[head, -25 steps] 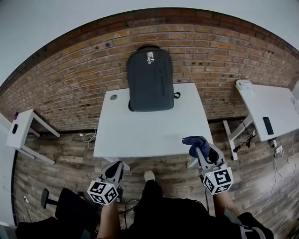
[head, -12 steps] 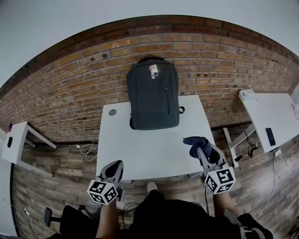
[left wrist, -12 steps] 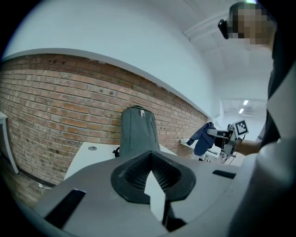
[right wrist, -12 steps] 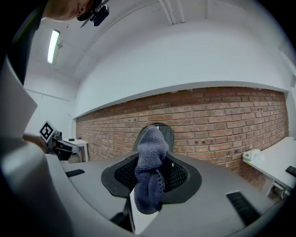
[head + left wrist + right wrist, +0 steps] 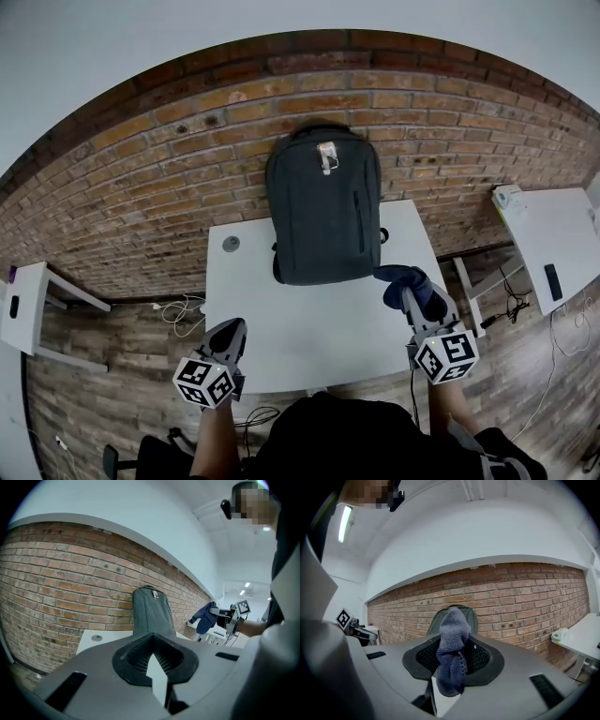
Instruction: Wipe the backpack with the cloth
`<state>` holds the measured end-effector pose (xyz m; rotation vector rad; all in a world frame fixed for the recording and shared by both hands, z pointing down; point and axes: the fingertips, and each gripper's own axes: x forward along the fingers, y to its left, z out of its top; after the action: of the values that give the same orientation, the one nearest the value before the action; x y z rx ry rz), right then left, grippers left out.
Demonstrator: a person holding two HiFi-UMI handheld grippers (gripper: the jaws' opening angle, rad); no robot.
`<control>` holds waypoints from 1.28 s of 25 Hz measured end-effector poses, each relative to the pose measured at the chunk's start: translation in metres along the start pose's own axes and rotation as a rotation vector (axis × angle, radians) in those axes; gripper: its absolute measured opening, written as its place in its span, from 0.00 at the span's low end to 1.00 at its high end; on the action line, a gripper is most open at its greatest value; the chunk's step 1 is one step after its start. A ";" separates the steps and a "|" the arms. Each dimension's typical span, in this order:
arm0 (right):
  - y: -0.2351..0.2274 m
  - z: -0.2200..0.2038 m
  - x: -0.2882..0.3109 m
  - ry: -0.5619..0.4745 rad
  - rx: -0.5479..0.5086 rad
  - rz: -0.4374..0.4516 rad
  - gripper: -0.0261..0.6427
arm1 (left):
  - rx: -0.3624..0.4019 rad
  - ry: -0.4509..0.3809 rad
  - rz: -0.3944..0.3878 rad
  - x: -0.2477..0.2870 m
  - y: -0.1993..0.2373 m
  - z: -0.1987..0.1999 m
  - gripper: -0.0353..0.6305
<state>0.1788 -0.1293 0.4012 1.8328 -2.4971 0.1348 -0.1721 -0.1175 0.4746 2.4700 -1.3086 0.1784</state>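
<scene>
- Dark grey backpack (image 5: 323, 206) stands upright at the back of the white table (image 5: 281, 319), leaning on the brick wall (image 5: 141, 178).
- Right gripper (image 5: 413, 302) has its jaws clamped on the dark blue cloth (image 5: 406, 284), which bunches up above the pads and hangs below them in the right gripper view.
- The cloth hovers over the table's right edge, near the backpack's lower right corner but not touching it.
- Left gripper (image 5: 231, 337) sits low at the table's front left edge, jaws together with nothing between them.
- A small round grommet (image 5: 231, 244) lies to the left of the backpack.
</scene>
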 end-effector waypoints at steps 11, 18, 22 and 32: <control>0.000 0.000 0.037 0.013 0.007 -0.090 0.19 | 0.000 0.006 -0.102 0.047 0.043 0.014 0.05; -0.020 0.001 0.053 0.036 -0.005 -0.113 0.19 | -0.020 0.032 -0.101 0.076 0.047 0.013 0.05; -0.033 0.000 0.065 0.050 -0.018 -0.094 0.19 | -0.033 0.025 -0.079 0.085 0.045 0.014 0.05; -0.093 -0.001 0.101 0.082 0.009 -0.096 0.19 | -0.045 0.038 -0.028 0.105 0.031 0.014 0.05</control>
<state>0.2367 -0.2527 0.4151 1.9054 -2.3540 0.2127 -0.1384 -0.2206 0.4967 2.4334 -1.2482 0.1860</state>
